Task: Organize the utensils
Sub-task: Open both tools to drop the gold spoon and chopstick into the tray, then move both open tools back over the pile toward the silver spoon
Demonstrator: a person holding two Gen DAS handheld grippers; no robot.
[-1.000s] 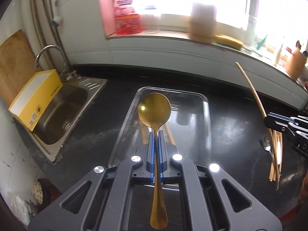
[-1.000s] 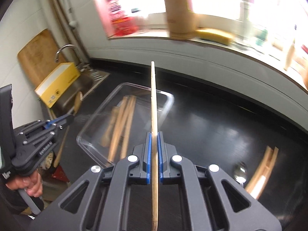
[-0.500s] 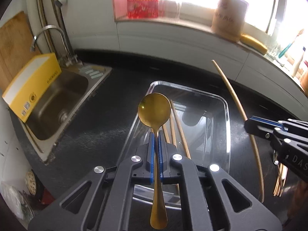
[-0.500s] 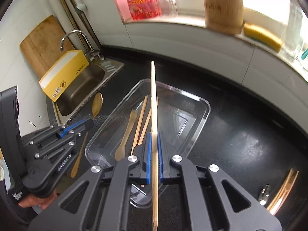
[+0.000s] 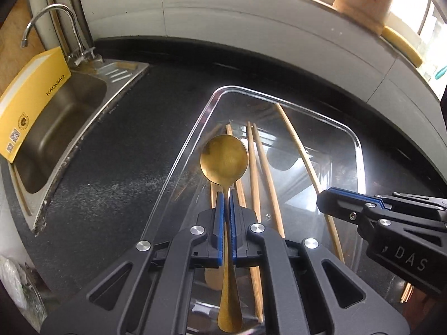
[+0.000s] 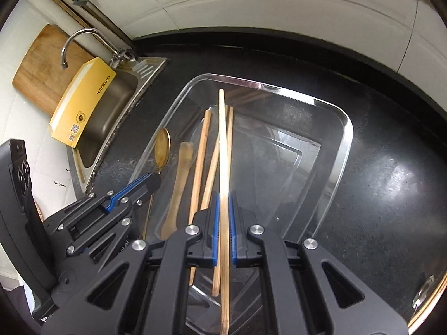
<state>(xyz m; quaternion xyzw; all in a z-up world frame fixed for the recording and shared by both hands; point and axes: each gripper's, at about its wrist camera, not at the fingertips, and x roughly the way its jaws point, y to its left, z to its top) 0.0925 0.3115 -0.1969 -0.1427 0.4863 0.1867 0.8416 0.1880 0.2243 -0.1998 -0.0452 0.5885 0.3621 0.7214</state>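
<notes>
Holding spoon (image 5: 224, 158) & chopstick (image 6: 222, 150) w/ hand-held grippers over tray (image 5: 354, 150).

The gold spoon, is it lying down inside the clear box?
No, the left gripper holds the gold spoon by its handle, up above the clear box.

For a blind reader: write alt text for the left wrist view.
The left gripper holds a gold spoon by its handle over a clear tray of chopsticks on a black counter. The right gripper holds one chopstick at the right; a sink sits left.
</notes>
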